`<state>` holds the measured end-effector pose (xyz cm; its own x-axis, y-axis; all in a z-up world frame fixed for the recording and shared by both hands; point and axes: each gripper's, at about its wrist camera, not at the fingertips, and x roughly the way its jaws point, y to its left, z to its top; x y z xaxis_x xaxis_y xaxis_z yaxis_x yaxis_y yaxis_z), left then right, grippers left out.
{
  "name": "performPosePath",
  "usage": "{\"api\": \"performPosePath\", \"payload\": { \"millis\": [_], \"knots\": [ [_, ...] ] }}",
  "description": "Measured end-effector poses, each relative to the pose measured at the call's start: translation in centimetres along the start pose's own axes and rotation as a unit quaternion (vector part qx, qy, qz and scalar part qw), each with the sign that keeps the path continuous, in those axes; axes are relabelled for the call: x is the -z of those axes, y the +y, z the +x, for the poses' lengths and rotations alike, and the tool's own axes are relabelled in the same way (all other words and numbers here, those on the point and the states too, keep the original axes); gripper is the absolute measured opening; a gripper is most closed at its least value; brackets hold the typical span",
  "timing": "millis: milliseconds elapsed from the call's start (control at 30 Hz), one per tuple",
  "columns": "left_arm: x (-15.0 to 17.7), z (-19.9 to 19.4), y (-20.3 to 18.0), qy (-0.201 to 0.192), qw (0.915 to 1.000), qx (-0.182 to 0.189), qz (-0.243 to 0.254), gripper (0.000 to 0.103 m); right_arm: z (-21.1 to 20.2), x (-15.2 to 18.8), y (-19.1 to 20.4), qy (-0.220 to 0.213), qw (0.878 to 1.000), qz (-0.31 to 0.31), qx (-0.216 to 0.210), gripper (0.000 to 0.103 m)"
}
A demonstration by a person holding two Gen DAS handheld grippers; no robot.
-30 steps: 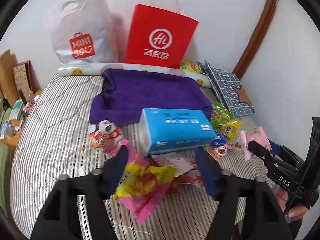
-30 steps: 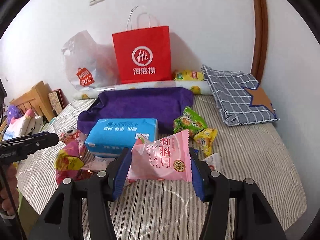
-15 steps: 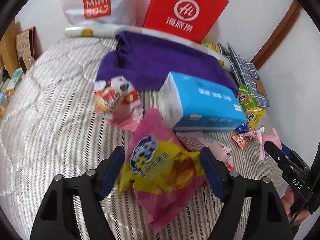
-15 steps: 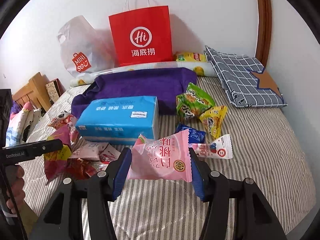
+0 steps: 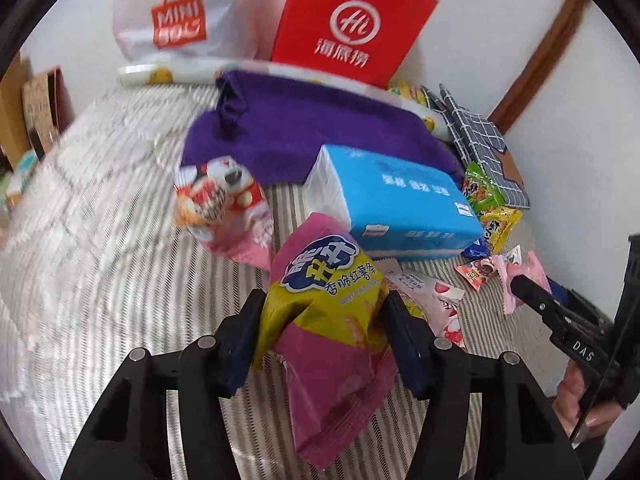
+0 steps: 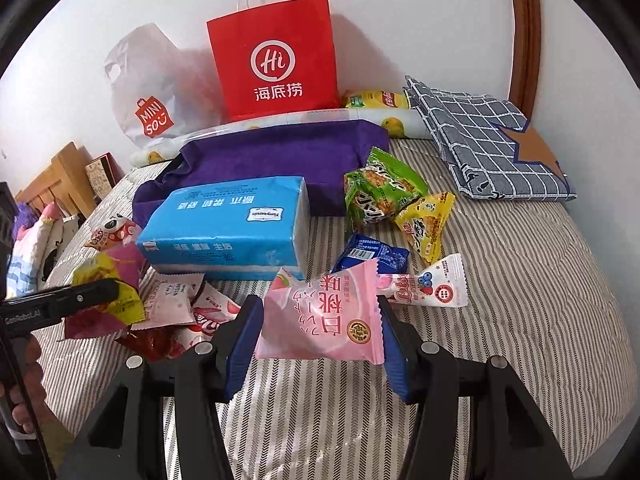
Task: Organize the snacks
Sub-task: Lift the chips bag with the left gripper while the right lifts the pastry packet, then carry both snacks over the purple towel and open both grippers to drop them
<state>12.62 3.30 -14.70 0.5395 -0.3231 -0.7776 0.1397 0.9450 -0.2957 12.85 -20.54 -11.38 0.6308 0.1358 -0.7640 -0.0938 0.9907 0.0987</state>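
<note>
- The left gripper (image 5: 322, 336) has its jaws pressed onto a yellow and pink snack bag (image 5: 328, 320), holding it above the striped bed (image 5: 100, 280). The bag's pink lower end hangs down between the fingers.
- The right gripper (image 6: 320, 344) has its jaws pressed onto both sides of a pink packet (image 6: 320, 316), held upright just above the bed near its front edge.
- A blue tissue pack (image 6: 228, 224) lies in the middle of the bed, its far end resting against a purple cloth (image 6: 272, 152).
- In the right wrist view, a green bag (image 6: 380, 188) and a yellow bag (image 6: 426, 224) lie touching each other to the right of the tissue pack. A small blue packet (image 6: 368, 254) sits just in front of them.
- A white packet with blueberries (image 6: 432, 286) lies just beside the pink packet, on its right.
- In the left wrist view, a snack bag with a panda face (image 5: 220, 204) lies to the left of the tissue pack.
- Several pink and red packets (image 6: 192, 312) lie in a loose heap in front of the tissue pack.
- A red paper bag (image 6: 276, 64) and a white plastic bag (image 6: 148, 92) stand against the wall behind the cloth.
- A checked grey cloth (image 6: 480, 140) lies folded at the far right of the bed.
</note>
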Motion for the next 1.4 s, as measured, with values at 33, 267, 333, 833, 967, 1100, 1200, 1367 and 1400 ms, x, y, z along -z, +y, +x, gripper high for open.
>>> {"api": "performPosePath", "payload": {
  "millis": [33, 267, 333, 833, 967, 1100, 1200, 1367, 1400],
  "knots": [
    [0.0, -0.4, -0.2, -0.005, 1.0, -0.001, 0.006, 0.057, -0.1, 0.0, 0.2, -0.001, 1.0, -0.002, 0.0, 0.053],
    [-0.4, -3.0, -1.0, -0.024, 0.9995, 0.013, 0.014, 0.057, -1.7, -0.8, 1.1, -0.016, 1.0, -0.01, -0.004, 0.053],
    [-0.6, -3.4, -1.4, -0.029, 0.9993, 0.016, 0.014, 0.057, -2.3, -1.3, 1.3, -0.024, 1.0, -0.013, -0.005, 0.053],
    [-6.5, -5.0, -4.7, -0.059, 0.9972, 0.026, 0.036, 0.057, -4.2, -6.5, 2.0, -0.06, 0.998, -0.026, -0.007, 0.053],
    [-8.5, -4.9, -5.3, -0.066, 0.9966, 0.021, 0.044, 0.057, -3.7, -8.5, 2.2, -0.068, 0.997, -0.031, -0.012, 0.053],
    [-10.7, -4.6, -5.2, -0.074, 0.9961, 0.015, 0.044, 0.057, -2.8, -10.5, 2.4, -0.073, 0.997, -0.034, -0.019, 0.053],
    [-12.4, -4.1, -4.8, -0.079, 0.9961, 0.012, 0.037, 0.057, -1.7, -12.1, 2.6, -0.076, 0.996, -0.036, -0.023, 0.053],
    [-14.6, -2.8, -3.9, -0.081, 0.9963, 0.012, 0.028, 0.057, 0.2, -14.0, 2.9, -0.077, 0.996, -0.037, -0.027, 0.053],
    [-14.9, -2.5, -3.7, -0.08, 0.9963, 0.013, 0.027, 0.057, 0.5, -14.3, 2.9, -0.077, 0.996, -0.037, -0.028, 0.053]
  ]
}}
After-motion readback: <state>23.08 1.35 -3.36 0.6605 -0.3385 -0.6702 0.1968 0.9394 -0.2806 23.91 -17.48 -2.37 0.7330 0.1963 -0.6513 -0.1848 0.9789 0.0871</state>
